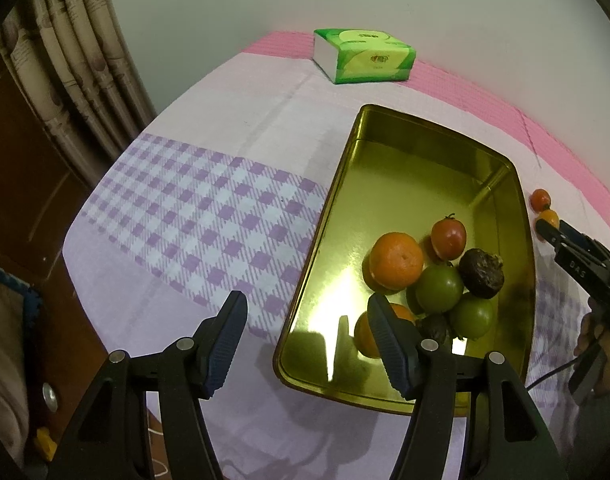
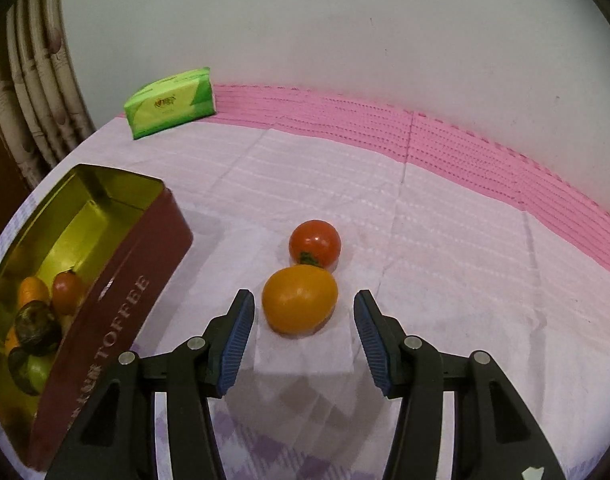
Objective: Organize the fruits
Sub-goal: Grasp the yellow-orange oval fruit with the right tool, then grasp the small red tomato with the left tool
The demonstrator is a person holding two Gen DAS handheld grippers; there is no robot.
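A gold-lined toffee tin (image 1: 337,208) (image 2: 117,280) lies on the cloth and holds several fruits: an orange (image 1: 397,261), a red tomato (image 1: 449,238), two green fruits (image 1: 440,289) and dark wrinkled fruits (image 1: 482,274). My left gripper (image 1: 305,340) is open and empty over the tin's near left corner. My right gripper (image 2: 301,322) is open, its fingers on either side of a yellow-orange tomato (image 2: 300,299) on the cloth, not touching it. A red tomato (image 2: 315,243) lies just behind it. Both tomatoes (image 1: 545,210) and the right gripper (image 1: 553,232) show at the left view's right edge.
A green tissue pack (image 1: 365,55) (image 2: 171,98) lies at the far edge by the wall. A pink mat (image 2: 465,152) runs along the back. A curtain (image 1: 65,60) and wooden furniture (image 1: 21,200) stand to the left.
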